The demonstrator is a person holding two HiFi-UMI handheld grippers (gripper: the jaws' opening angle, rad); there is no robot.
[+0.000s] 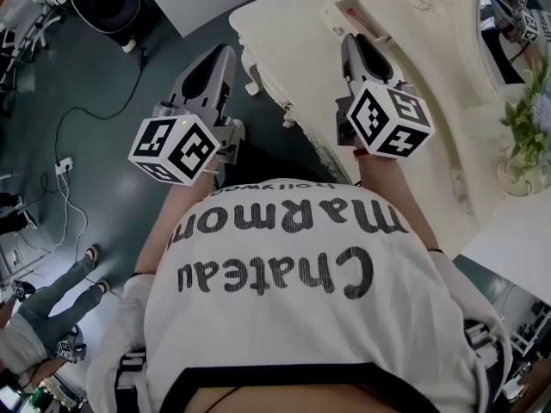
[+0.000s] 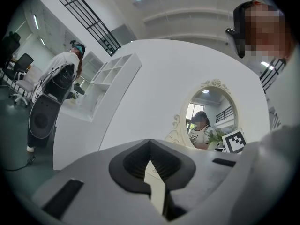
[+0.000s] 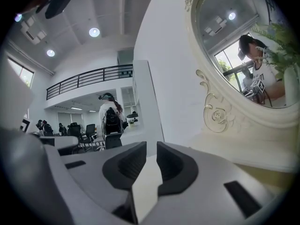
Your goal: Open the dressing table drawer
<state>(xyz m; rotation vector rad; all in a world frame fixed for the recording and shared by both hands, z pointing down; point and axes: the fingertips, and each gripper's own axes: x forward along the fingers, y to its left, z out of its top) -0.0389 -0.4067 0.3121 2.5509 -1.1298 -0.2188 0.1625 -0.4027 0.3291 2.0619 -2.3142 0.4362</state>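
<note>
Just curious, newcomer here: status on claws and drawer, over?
Left claw shut, empty, beside table. Right claw slightly open, empty, over it. Drawer not visible. No obstacle seen.

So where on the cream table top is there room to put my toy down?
The cream dressing table top is bare between its curvy edge and the right gripper, and again between that gripper and the oval mirror. It is crowded by the green plant in its pale vase.
</note>
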